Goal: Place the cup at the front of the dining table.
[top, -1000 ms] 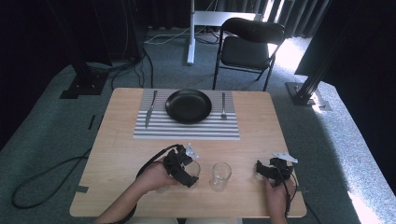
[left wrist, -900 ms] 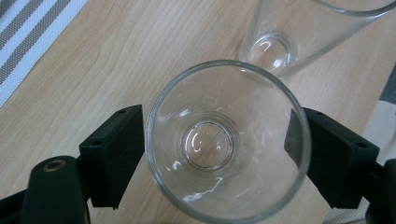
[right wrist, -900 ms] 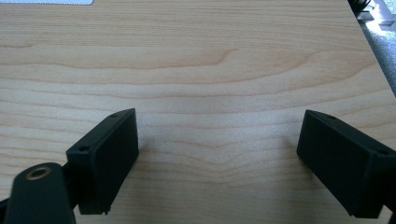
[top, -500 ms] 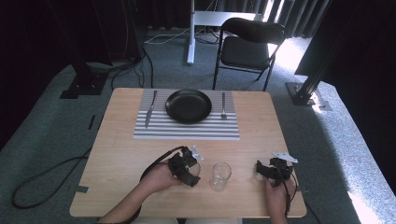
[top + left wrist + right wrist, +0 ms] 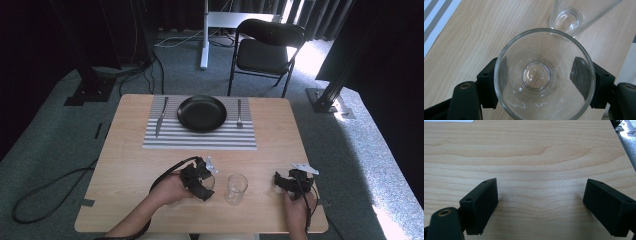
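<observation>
1. Your left hand-held gripper [image 5: 541,82] is clenched on a clear glass [image 5: 544,77], its jaws having just closed, near the counter's [image 5: 150,165] front edge.
2. A second glass [image 5: 236,188] stands just beside it.
3. Your right hand-held gripper [image 5: 541,207] rests released, jaws wide over bare wood.
</observation>
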### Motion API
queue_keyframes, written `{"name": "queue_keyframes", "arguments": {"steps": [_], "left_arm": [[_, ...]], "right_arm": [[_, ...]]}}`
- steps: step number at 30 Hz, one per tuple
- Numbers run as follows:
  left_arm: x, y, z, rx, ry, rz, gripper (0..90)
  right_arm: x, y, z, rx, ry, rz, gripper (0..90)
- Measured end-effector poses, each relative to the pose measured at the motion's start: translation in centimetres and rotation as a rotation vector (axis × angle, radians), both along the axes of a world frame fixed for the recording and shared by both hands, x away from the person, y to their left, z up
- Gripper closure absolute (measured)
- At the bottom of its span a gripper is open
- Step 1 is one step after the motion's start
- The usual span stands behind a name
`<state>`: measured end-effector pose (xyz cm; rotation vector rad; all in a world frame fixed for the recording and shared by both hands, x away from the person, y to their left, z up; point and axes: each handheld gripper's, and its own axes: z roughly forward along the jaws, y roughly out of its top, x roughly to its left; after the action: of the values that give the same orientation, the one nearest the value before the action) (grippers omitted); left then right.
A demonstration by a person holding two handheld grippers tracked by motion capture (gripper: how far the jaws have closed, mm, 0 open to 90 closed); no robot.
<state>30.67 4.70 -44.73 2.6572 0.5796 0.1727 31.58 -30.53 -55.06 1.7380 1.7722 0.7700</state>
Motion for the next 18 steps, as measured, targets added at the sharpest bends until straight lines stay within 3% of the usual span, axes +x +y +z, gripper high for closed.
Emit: {"name": "queue_keyframes", "arguments": {"steps": [18], "left_arm": [[0.57, 0.29, 0.84, -0.022, 0.003, 0.015, 28.7]], "right_arm": [[0.00, 0.00, 0.00, 0.000, 0.000, 0.000, 12.1]]}}
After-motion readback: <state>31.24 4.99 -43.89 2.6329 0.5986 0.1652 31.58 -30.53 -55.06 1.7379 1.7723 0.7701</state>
